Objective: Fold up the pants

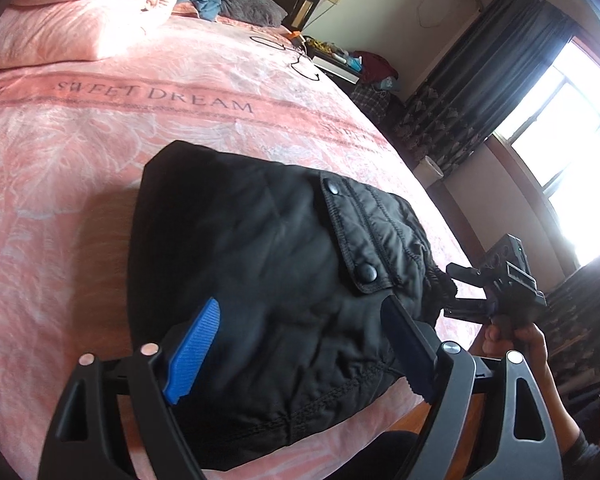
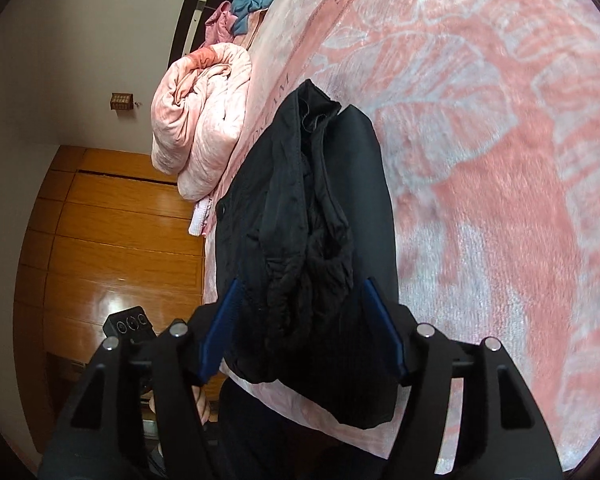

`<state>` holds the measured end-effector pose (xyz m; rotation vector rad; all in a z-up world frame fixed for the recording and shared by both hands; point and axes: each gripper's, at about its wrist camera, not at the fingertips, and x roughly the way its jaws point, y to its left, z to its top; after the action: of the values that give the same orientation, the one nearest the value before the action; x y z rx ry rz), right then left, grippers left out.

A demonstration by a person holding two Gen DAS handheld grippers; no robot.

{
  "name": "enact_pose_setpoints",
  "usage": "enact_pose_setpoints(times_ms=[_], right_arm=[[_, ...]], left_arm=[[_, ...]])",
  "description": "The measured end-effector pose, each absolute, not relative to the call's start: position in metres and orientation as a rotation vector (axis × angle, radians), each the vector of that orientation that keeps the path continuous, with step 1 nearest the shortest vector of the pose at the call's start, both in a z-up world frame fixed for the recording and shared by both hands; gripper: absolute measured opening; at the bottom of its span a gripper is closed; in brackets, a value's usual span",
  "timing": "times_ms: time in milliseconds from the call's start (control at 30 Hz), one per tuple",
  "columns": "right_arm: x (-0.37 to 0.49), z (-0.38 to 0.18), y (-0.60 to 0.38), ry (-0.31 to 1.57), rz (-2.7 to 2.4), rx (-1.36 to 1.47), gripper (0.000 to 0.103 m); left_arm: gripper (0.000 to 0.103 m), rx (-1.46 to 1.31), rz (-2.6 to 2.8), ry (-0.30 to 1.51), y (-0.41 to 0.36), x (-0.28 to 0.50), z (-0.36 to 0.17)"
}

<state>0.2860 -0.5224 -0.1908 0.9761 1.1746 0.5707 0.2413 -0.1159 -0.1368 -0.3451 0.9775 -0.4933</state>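
Observation:
The black pants (image 1: 260, 264) lie folded into a compact bundle near the front edge of the pink bed (image 1: 100, 160), pocket flap with two snaps on top. My left gripper (image 1: 300, 320) is open, its blue fingers (image 1: 194, 354) spread over the bundle's near end, holding nothing. In the right wrist view the pants (image 2: 312, 216) show their bunched waistband end, and my right gripper (image 2: 300, 308) is open, fingers either side of that end. The right gripper also shows in the left wrist view (image 1: 460, 288), beside the bundle's right end.
A rolled pink quilt (image 2: 200, 120) lies on the bed beyond the pants. Pillows (image 1: 248, 4) and clothes sit at the headboard, a cable (image 1: 296, 60) near the far edge. A cluttered nightstand (image 1: 340, 60), curtains and window are to the right. Wooden floor (image 2: 112, 248) is beside the bed.

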Motion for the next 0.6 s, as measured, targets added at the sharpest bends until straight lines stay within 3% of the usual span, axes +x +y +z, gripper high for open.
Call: enact_pose_setpoints(times_ms=[67,100,200,300,400,500,600], right_arm=[[0.287,-0.193,-0.518,1.17,0.562,0.975,0.052],[0.289,-0.192,-0.514,1.181,0.539,0.945,0.033],[0.29,-0.171,-0.504,1.182,0.517,0.866,0.026],[0.279,-0.146,-0.501,1.187,0.46,0.803,0.025],[0.264,-0.162,-0.51,1.225,0.357,0.799,0.025],[0.261,-0.19,-0.515,1.232,0.349,0.829,0.028],[0.256,-0.175,-0.522,1.176,0.355,0.841,0.035]], left_arm=[[0.084,-0.324,-0.478,1.0,-0.114,0.244,-0.143],[0.084,-0.325,-0.475,1.005,-0.112,0.243,-0.144],[0.084,-0.337,-0.467,1.021,-0.108,0.247,-0.151],[0.084,-0.341,-0.469,1.031,-0.108,0.251,-0.156],[0.084,-0.33,-0.479,1.034,-0.111,0.254,-0.161],[0.084,-0.311,-0.48,1.039,-0.113,0.256,-0.162],[0.084,-0.334,-0.485,1.037,-0.105,0.256,-0.155]])
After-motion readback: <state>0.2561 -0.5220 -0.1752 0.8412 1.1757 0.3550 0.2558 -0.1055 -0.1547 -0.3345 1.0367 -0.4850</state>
